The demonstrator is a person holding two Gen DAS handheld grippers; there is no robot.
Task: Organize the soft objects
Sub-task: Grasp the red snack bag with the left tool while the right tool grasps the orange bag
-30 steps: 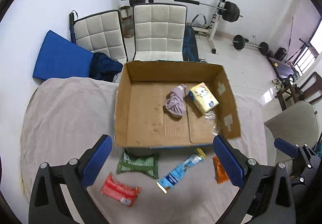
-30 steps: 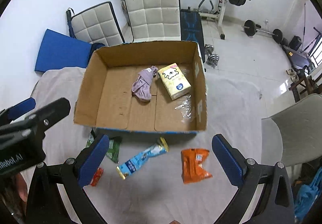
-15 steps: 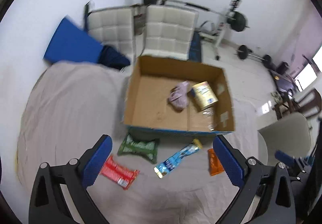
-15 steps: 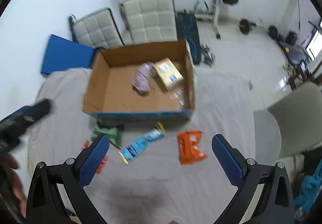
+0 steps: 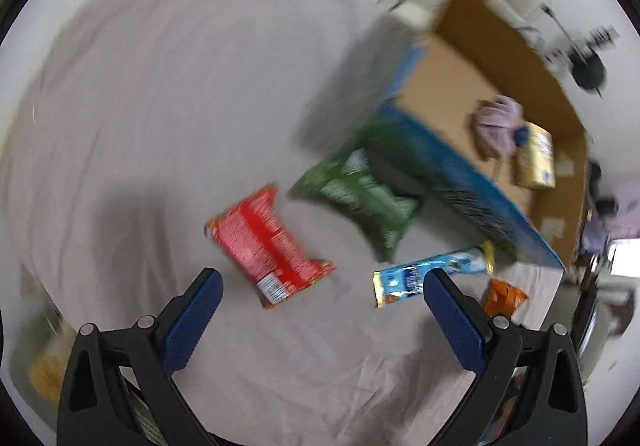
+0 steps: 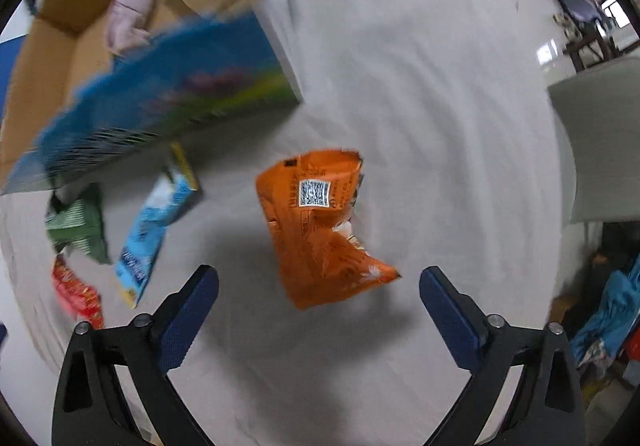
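Left wrist view first: the left gripper (image 5: 320,282) is spread wide with nothing in it, sitting low over the cloth-covered table (image 5: 160,105). The red packet (image 5: 269,246) lies flat just ahead of the fingers, on the near side of the cardboard box (image 5: 472,93). My guess is that's the pick. To do it well I'd centre the jaws across the packet's narrow width and come straight down, since it lies at a slant to the fingers and a crooked pinch on a soft bag tends to slip. The green packet (image 5: 360,197) sits right against the box's front wall, and the blue packet (image 5: 432,274) is next to it, close to the right-hand finger, so that one could get nudged. Inside the box there's already a purple cloth (image 5: 496,121) and a yellow tissue pack (image 5: 534,155). This view is pretty blurry.

Right wrist view: the right gripper (image 6: 318,284) is also fully apart and empty, with the orange packet (image 6: 320,226) lying crumpled between the finger lines, well out from the box corner. Grab it around the middle rather than the flared end. The box wall is tall, so anything lifted has to clear the rim. A white chair (image 6: 600,125) stands off past the table edge, not in the way.
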